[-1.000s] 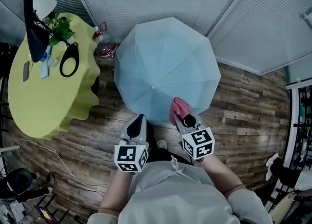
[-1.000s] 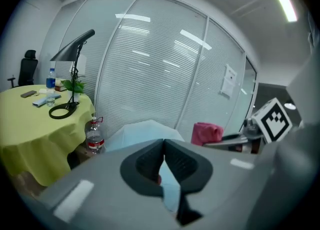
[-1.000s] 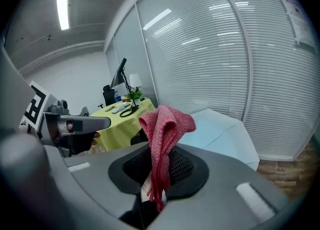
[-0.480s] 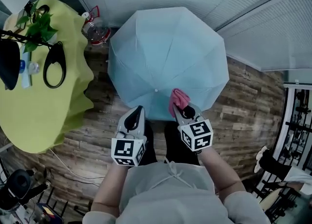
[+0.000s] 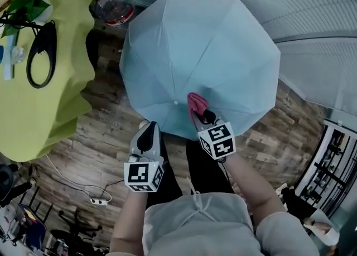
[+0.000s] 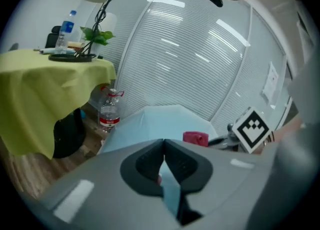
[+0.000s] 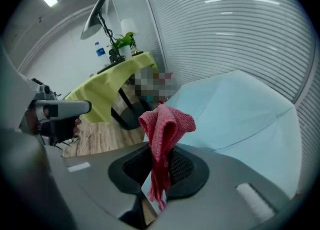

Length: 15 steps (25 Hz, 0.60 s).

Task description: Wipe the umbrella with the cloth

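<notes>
Looking down in the head view, the open light-blue umbrella (image 5: 217,43) fills the upper middle of the frame, sitting over the wood floor (image 5: 106,138) beside the yellow table (image 5: 56,93), its dome turned up toward the camera. Its ribs meet at a small crown low on the canopy, just left of the pink cloth (image 5: 196,102), so the shaft, hidden underneath, seems to me to lean toward the person rather than stand straight. The right gripper (image 5: 202,116) pinches the cloth and brings it onto the canopy, seemingly touching it, while the left gripper (image 5: 148,133) sits at the near rim, lower left. In the left gripper view the jaws are pressed together with a strip of light-blue fabric between them, apparently the umbrella's edge. In the right gripper view the jaws are clamped on the cloth, which stands bunched above them at frame centre, with the canopy spreading to the right. To wipe well, I would draw the cloth along one panel from crown out to rim, following the ribs, with light pressure so the fabric does not sag, and let the left grip brace the rim
</notes>
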Each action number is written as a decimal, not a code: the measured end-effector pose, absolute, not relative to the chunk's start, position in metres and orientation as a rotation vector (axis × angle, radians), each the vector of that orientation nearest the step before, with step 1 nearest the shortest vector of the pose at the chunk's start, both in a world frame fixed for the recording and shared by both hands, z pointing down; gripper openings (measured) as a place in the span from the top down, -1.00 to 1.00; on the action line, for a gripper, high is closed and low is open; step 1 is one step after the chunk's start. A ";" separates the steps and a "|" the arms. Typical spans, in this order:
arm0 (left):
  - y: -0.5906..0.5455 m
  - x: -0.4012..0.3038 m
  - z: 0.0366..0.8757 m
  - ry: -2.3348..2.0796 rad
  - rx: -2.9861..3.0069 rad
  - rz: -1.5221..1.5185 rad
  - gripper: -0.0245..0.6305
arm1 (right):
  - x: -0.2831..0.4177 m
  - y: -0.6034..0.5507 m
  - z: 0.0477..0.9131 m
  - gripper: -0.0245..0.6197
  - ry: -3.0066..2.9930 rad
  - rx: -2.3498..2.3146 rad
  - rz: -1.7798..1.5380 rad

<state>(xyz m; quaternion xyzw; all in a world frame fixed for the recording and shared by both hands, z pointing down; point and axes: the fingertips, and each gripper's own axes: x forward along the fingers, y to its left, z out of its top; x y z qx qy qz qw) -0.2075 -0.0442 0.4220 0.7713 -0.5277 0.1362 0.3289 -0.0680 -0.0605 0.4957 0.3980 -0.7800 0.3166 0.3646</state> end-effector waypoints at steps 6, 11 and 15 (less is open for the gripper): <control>-0.046 -0.194 0.483 -1.440 1.897 0.344 0.91 | -0.081 -0.069 0.572 0.74 -2.005 0.832 0.837; -0.055 -0.198 0.526 -1.474 1.824 0.342 0.91 | -0.100 -0.074 0.616 0.74 -2.000 0.696 0.821; -0.054 -0.206 0.548 -1.479 1.796 0.380 0.91 | -0.106 -0.080 0.638 0.74 -1.967 0.665 0.809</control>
